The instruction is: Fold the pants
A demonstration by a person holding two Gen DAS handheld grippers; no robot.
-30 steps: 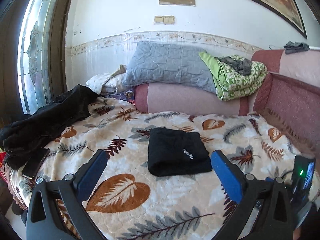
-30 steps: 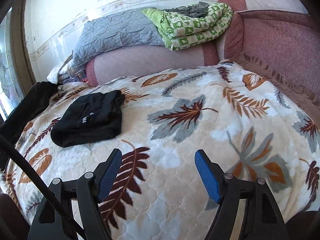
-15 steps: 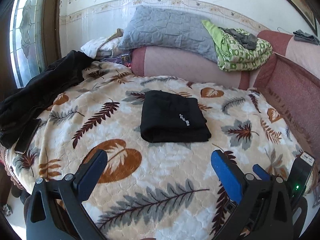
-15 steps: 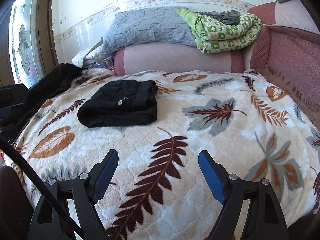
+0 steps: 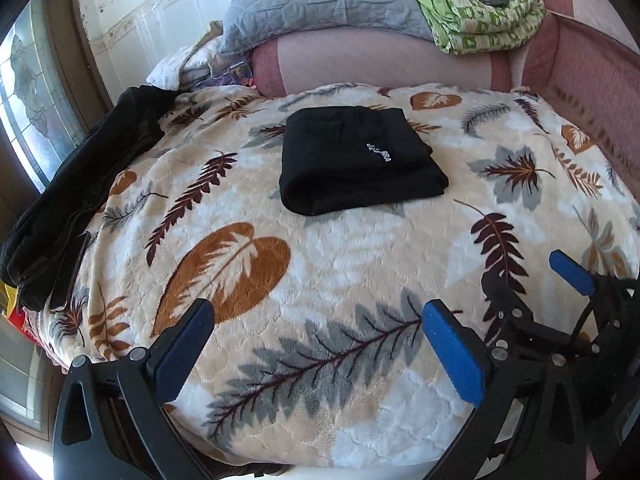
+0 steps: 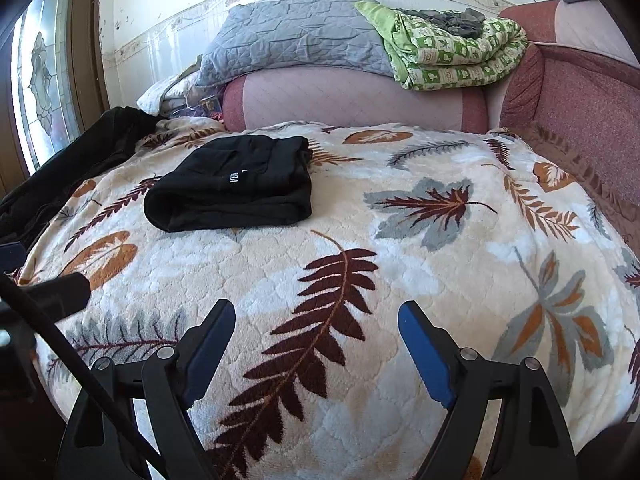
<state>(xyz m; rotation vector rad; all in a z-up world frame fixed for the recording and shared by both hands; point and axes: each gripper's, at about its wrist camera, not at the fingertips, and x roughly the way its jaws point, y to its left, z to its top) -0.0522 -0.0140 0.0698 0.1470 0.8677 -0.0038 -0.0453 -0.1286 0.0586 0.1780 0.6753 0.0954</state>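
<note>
The black pants (image 5: pixel 356 160) lie folded into a thick rectangle on the leaf-patterned blanket (image 5: pixel 340 264), white lettering on top. My left gripper (image 5: pixel 316 320) hangs open over the blanket's near part, well short of the pants, with nothing between its blue pads. In the right wrist view the pants (image 6: pixel 236 184) sit up and to the left, far from my right gripper (image 6: pixel 316 316), which stands wide open and empty above a brown fern leaf. A blue pad of the right gripper (image 5: pixel 572 272) shows at the right edge of the left wrist view.
A black garment (image 5: pixel 80 184) drapes along the blanket's left edge, with a dark phone (image 5: pixel 68 272) beside it. At the back, a grey pillow (image 6: pixel 296 36) and a green quilt (image 6: pixel 456 56) rest on a pink bolster (image 6: pixel 352 100). A red padded side (image 6: pixel 580 108) borders the right.
The left gripper has sunk and tipped downward, so more blanket and less wall shows. The right gripper has shifted sideways and opened slightly wider. The pants have not moved.
</note>
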